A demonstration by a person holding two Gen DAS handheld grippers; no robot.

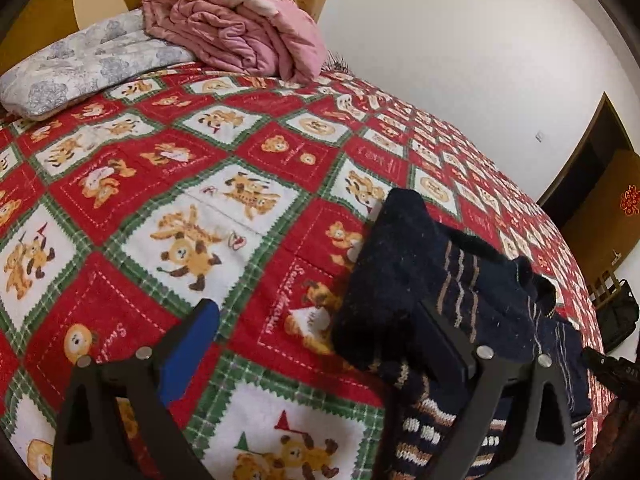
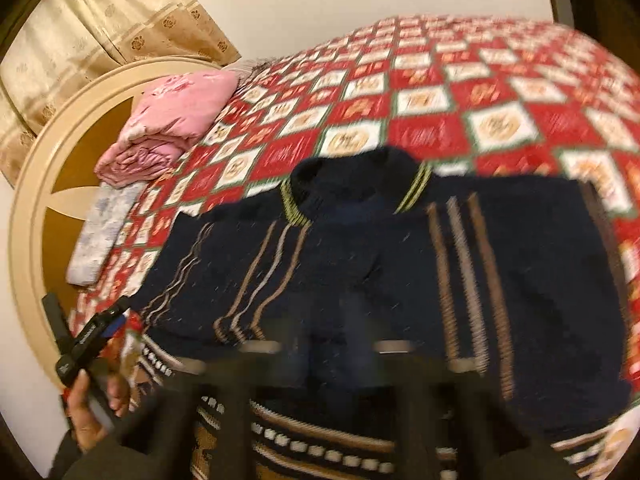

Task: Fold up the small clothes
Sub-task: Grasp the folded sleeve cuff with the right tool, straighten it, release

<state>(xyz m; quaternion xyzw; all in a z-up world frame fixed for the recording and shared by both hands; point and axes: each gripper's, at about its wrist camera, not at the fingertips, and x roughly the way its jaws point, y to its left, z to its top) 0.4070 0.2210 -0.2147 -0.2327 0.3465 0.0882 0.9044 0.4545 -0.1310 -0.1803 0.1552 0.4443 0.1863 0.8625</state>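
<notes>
In the left wrist view, the left gripper (image 1: 320,344) has its fingers spread wide over the bed (image 1: 248,152), the right one lying against the dark striped sweater (image 1: 460,280), nothing clamped. The right gripper (image 2: 328,364), blurred, stands released above the sweater spread across the bed.

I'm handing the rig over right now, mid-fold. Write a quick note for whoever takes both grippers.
Left gripper: open, one of its fingers over the edge of the navy knitted sweater with tan stripes, gripping nothing.
Right gripper: blurred, fingers apart over the sweater's patterned hem, nothing held.
Sweater: lies on the red teddy-bear patterned bedspread, collar at the far end.
Done: laid out; one side looks turned in.
Left: finish the folds.
</notes>
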